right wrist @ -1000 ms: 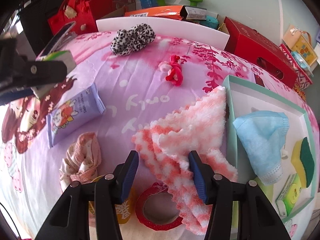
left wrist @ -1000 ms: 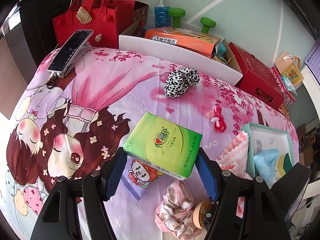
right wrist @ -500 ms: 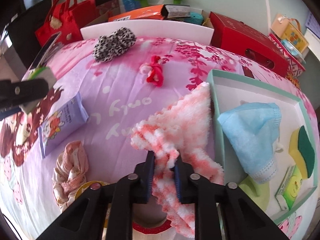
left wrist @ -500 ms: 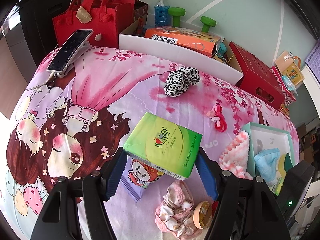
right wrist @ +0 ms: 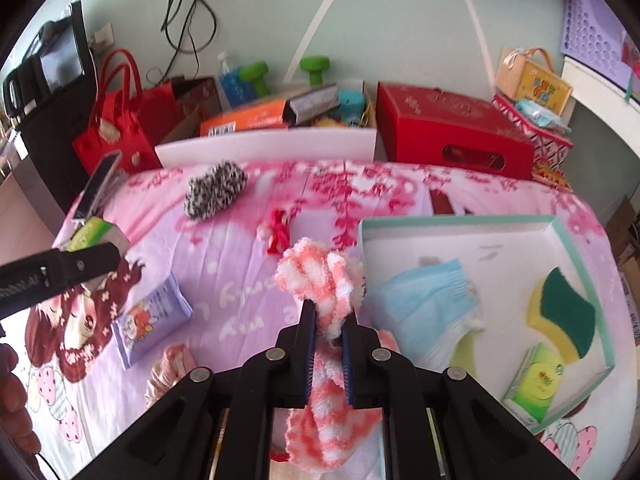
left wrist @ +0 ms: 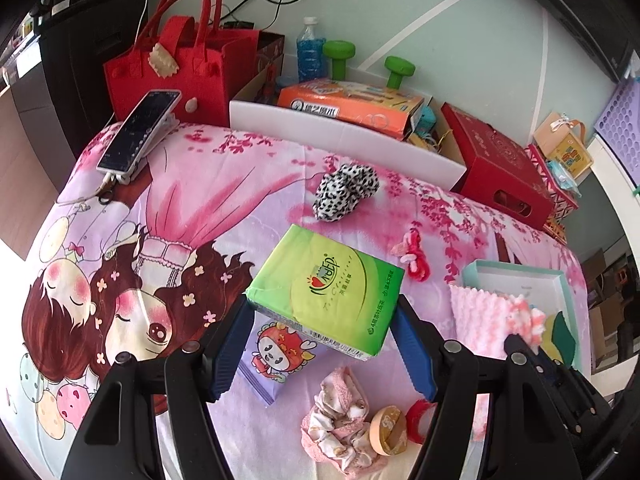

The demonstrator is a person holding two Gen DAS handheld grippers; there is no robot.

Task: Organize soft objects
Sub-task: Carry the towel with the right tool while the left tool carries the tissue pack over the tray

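My left gripper (left wrist: 322,306) is shut on a green tissue pack (left wrist: 324,292), held above the pink bedspread. My right gripper (right wrist: 330,314) has its jaws closing on a fluffy pink-and-white cloth (right wrist: 316,268), which is bunched between the pads and hangs lifted beside the teal-rimmed tray (right wrist: 576,248). Inside the tray lie a blue face mask (right wrist: 424,296), a yellow-green sponge (right wrist: 564,312) and a small green pack (right wrist: 536,376). On the bed lie a leopard scrunchie (left wrist: 346,192), a red hair tie (left wrist: 414,256), a pink floral scrunchie (left wrist: 340,412) and a purple tissue pack (left wrist: 272,356).
A red tape ring (left wrist: 416,416) and a round orange tin (left wrist: 388,428) sit near the bed's front edge. A phone on a clip (left wrist: 138,136) stands at the far left. Behind the bed are a red felt bag (left wrist: 180,64), a white bin (left wrist: 344,136) and a red carton (left wrist: 500,160).
My right gripper closed on the pink-and-white cloth and lifted it off the bed, next to the tray. The left gripper, still holding the green pack, rose slightly.
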